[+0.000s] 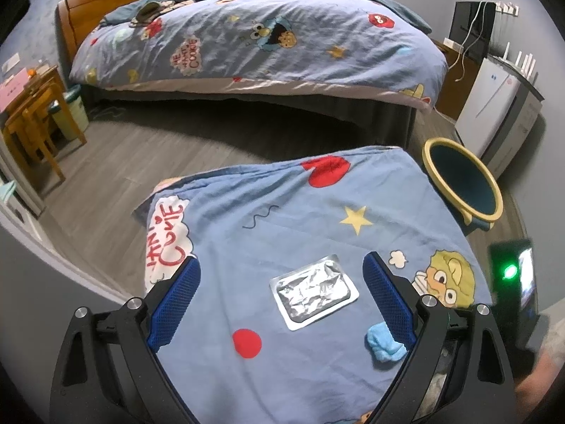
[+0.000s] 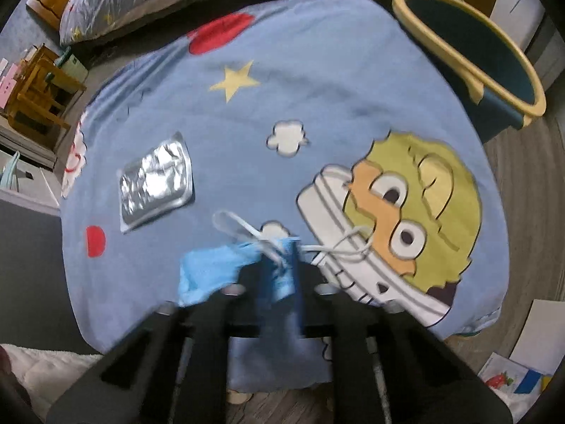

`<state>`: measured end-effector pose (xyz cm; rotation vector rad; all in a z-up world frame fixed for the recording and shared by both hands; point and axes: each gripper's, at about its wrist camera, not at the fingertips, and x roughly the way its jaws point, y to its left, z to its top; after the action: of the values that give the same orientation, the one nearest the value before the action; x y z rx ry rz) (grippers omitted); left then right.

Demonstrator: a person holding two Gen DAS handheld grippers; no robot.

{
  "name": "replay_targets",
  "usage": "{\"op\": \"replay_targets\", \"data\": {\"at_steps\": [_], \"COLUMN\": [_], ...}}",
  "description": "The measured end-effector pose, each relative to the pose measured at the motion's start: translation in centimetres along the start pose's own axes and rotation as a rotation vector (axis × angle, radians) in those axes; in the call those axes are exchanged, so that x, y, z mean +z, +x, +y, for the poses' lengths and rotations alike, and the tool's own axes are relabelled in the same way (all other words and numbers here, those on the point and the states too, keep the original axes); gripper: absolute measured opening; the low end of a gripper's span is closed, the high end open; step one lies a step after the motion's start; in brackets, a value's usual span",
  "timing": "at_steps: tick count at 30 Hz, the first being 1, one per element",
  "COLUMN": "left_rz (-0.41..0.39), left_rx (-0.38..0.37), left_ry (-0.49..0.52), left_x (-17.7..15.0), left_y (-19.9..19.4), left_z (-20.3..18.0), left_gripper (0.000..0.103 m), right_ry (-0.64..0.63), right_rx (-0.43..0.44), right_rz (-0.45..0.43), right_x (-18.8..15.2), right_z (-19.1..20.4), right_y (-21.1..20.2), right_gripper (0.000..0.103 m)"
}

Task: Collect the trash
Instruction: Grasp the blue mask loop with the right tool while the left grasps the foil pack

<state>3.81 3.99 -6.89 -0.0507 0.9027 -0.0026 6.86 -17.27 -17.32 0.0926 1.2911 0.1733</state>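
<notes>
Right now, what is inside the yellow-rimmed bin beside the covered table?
The bin shows only its dark teal inner wall; no trash is visible. Its bottom is hidden by its rim in both views.

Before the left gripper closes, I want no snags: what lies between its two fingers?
In the left wrist view, only the crumpled foil packet lies flat on the blue cartoon cloth between the open left gripper.

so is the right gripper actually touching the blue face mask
Touching. The right wrist view shows the right gripper with its fingers closed on the blue face mask, fabric pinched between them.
</notes>
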Motion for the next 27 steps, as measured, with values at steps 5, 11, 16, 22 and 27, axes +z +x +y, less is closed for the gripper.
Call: {"op": "replay_targets", "data": {"at_steps": [5, 11, 16, 22, 27], "left_rz": [0.036, 0.118, 0.238, 0.359, 0.401], "left_rx": [-0.003, 0.007, -0.005, -0.005, 0.046], "left_ry": [-0.009, 0.017, 0.096, 0.199, 0.33], "left_x": [-0.2, -0.7, -2.1, -4.1, -5.2], "left_y": [1.1, 4.0, 7.6, 11.6, 14.1], "left_z": [0.1, -0.7, -1.9, -3.7, -5.3], "left_gripper": [0.092, 0.092, 0.092, 0.092, 0.092], "right_ry": [-0.033, -0.104, -0.064, 0.039, 0.033], "right_rx": [0.021, -0.019, -0.023, 0.09, 0.141], "right_rz": [-0.069, -0.181, -0.223, -0.175, -0.175], "right_x": [2.5, 7.4, 9.3, 10.0, 10.4], "right_z": [-0.5, -1.8, -4.5, -6.0, -5.9], "right_y": [-4.0, -9.1, -9.7, -7.8, -8.2], "right_gripper": [0.002, 0.002, 0.002, 0.002, 0.002]}}
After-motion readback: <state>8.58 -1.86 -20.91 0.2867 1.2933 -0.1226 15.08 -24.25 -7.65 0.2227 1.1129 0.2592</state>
